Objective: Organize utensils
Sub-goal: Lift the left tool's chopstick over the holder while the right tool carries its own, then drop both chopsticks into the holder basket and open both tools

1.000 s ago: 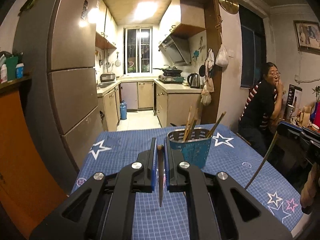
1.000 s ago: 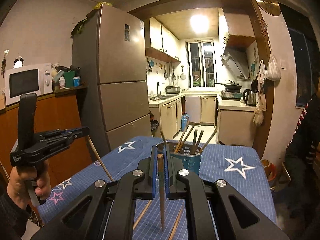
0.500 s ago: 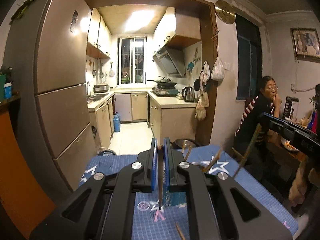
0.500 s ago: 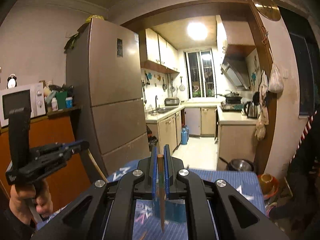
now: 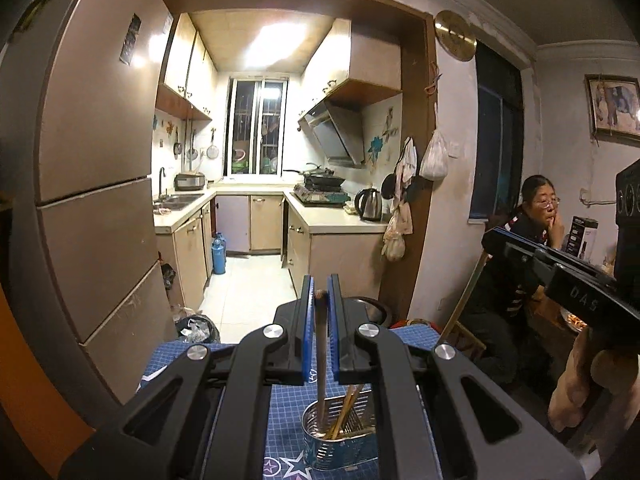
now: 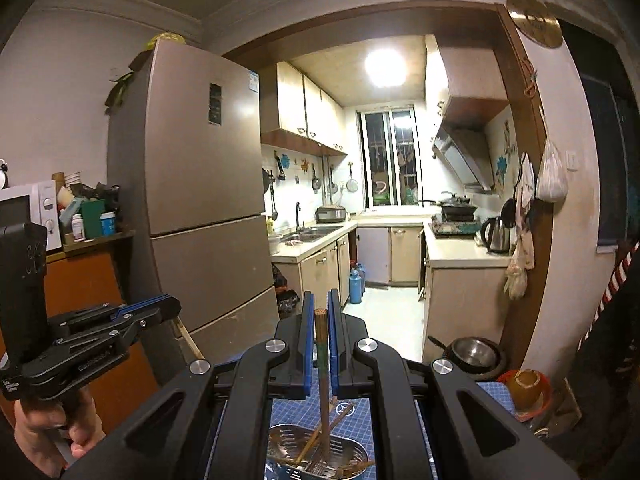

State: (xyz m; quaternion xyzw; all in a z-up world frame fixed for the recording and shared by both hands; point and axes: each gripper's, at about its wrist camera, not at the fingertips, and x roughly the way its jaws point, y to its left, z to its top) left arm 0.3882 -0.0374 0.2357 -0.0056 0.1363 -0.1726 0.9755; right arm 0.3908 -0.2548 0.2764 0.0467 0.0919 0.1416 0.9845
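While both grippers hang above the holder | left gripper (image 5: 319,294) fingers clenched on 1 chopstick (image 5: 321,354), tip inside metal holder (image 5: 340,446) | right gripper (image 6: 319,312) fingers clenched on 1 chopstick (image 6: 323,384), tip inside holder (image 6: 318,458) | holder on blue desk (image 5: 286,412)

Tall fridge (image 5: 92,184) left, kitchen w/ barred window (image 5: 258,124), ceiling light (image 6: 383,68) on, pale floor tiles (image 5: 248,292).
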